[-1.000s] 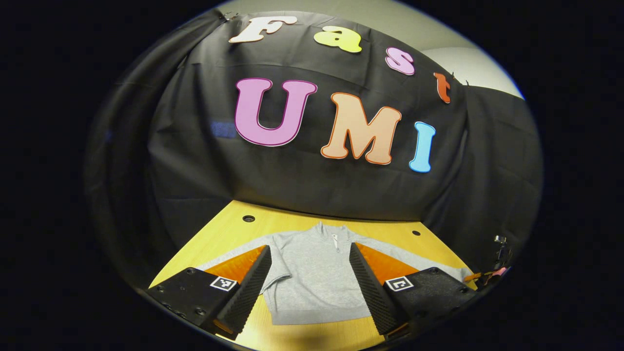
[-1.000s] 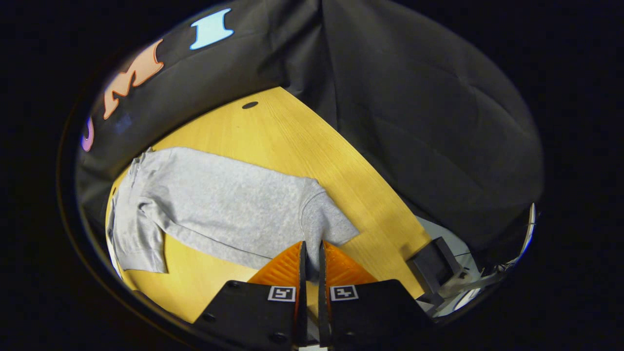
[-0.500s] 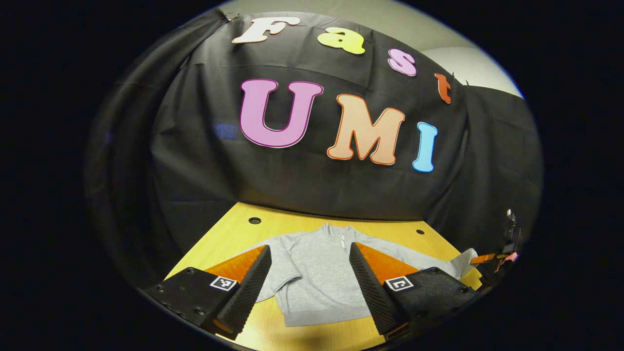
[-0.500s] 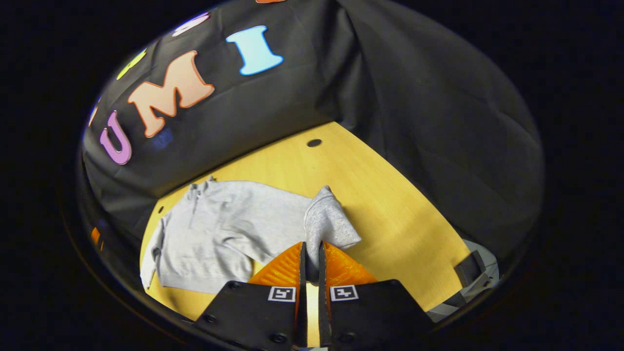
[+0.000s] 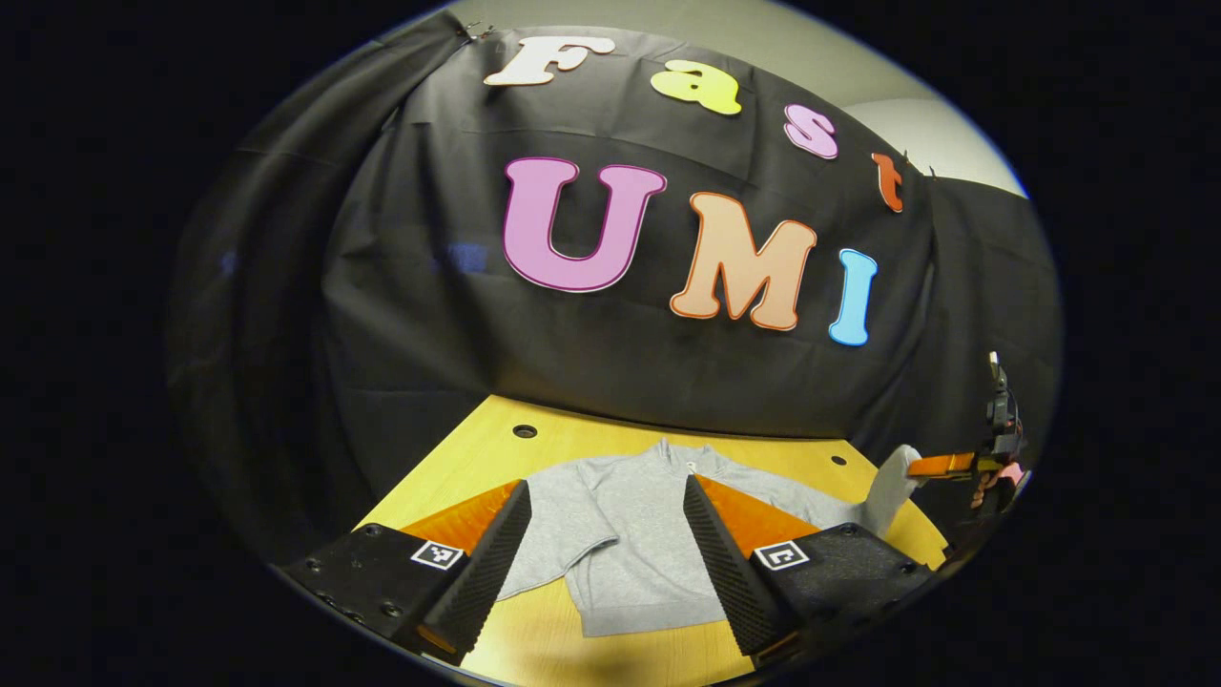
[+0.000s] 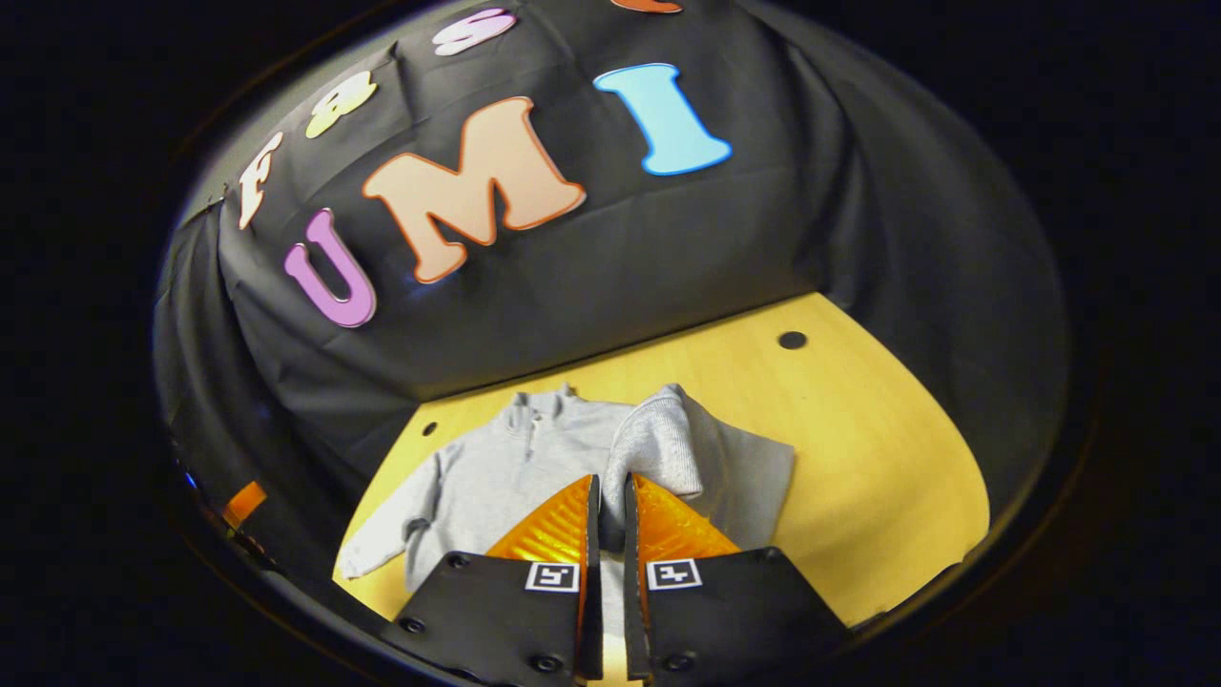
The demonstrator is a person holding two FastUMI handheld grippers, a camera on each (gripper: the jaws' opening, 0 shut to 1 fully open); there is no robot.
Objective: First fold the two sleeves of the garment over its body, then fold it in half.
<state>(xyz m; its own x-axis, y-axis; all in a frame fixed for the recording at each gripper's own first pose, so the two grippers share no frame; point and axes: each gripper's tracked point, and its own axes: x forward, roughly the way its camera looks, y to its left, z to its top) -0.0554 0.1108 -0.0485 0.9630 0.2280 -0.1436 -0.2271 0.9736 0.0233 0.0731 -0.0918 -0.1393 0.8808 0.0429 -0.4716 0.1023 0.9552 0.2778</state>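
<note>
Lying on a yellow wooden table (image 6: 858, 448) backed by black cloth (image 6: 591, 277) is the grey sweatshirt (image 5: 630, 544), collar toward the cloth. Left of the sweatshirt's body its left sleeve (image 6: 382, 534) lies flat. In the left gripper view, the left gripper (image 5: 607, 549) hangs above the sweatshirt, fingers spread wide. Right of the sweatshirt's collar, the right gripper (image 6: 607, 506) pinches the right sleeve's cuff (image 6: 658, 448), raised over the body; the left gripper view shows that gripper (image 5: 940, 466) from afar.

The garment (image 5: 630, 534) lay on the table (image 5: 448, 468), collar toward the wall (image 5: 401, 315); its right sleeve (image 6: 658, 448) was raised above its body.
</note>
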